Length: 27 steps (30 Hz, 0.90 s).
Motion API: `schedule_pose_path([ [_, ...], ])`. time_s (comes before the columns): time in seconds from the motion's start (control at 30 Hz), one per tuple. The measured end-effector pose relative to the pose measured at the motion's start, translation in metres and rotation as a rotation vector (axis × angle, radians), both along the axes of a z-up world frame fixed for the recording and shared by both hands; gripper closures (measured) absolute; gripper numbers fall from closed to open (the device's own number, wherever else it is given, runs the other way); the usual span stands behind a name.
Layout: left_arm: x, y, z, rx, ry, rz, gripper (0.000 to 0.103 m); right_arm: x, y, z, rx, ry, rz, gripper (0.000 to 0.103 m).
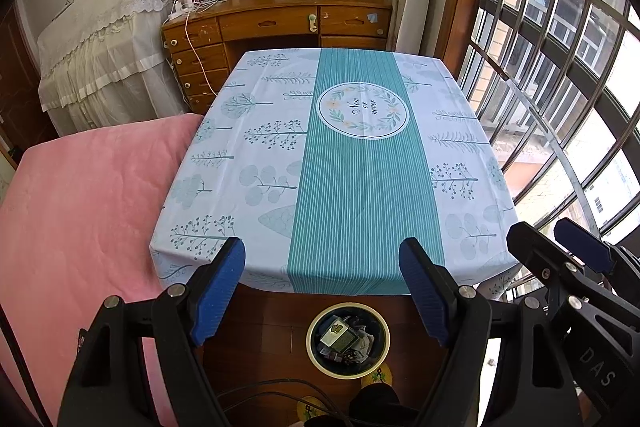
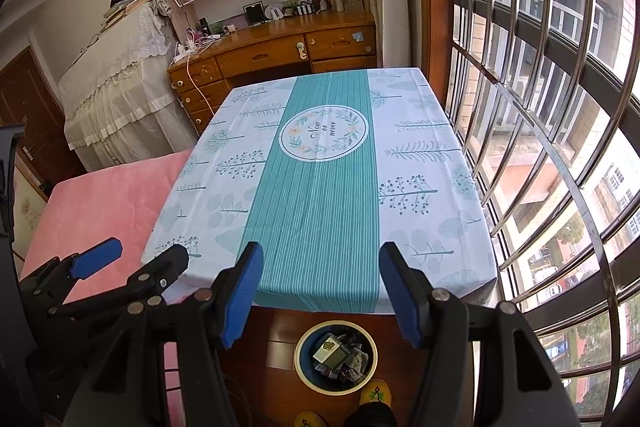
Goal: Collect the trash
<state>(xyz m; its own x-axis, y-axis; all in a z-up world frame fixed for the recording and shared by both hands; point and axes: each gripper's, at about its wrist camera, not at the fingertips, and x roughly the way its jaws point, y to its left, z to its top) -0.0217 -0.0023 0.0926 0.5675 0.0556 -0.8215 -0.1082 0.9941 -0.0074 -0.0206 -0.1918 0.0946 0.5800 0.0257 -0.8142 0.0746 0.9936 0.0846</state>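
Below your counter (image 1: 352,187) with its teal-striped cloth, the trash bin (image 1: 348,341) stands on the floor, holding wrappers. Your left gripper (image 1: 322,291) and right gripper (image 2: 320,293) hover with jaws spread, holding nothing.

A round waste bin (image 1: 348,339) with a pale yellow rim and dark inside stands upright on the wooden floor just before the near edge of the desk. Crumpled wrappers and a small carton (image 1: 339,335) lie inside it.
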Motion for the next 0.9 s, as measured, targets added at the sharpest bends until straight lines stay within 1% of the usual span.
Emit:
schedule_pose_path([
  [0.9,0.0038,-0.0038,-0.0001,0.005,0.005,-0.003,0.025,0.0003,-0.0051,-0.0013,0.003,0.004,-0.002,0.042],
])
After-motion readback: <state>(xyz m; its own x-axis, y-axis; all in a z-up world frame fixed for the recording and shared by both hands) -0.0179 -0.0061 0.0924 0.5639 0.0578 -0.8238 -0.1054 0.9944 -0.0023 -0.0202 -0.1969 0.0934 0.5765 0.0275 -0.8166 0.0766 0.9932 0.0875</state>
